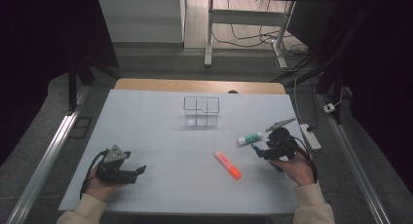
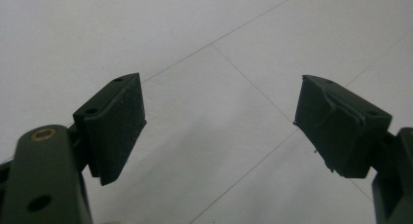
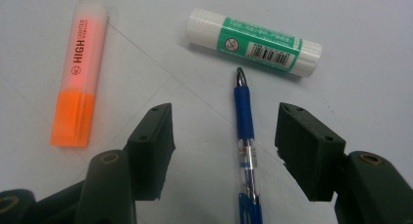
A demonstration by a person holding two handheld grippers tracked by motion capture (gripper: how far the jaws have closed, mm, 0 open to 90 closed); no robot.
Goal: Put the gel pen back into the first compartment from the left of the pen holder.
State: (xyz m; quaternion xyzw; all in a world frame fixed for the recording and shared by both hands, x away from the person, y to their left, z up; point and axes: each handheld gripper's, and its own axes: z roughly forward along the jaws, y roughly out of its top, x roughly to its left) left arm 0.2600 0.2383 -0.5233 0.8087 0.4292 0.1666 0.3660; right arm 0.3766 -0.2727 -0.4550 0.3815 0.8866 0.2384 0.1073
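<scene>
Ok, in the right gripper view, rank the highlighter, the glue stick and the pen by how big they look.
1. Highlighter: longest and broadest.
2. Glue stick: nearly as long, similar width, so it's close.
3. Pen: thinnest. Its lower end runs off the frame between the right gripper jaws, so its full length is unsure.

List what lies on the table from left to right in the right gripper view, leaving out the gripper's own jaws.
Orange highlighter → blue pen → green-and-white glue stick. The pen's tip sits just below the glue stick, whose middle lies slightly further right.
</scene>
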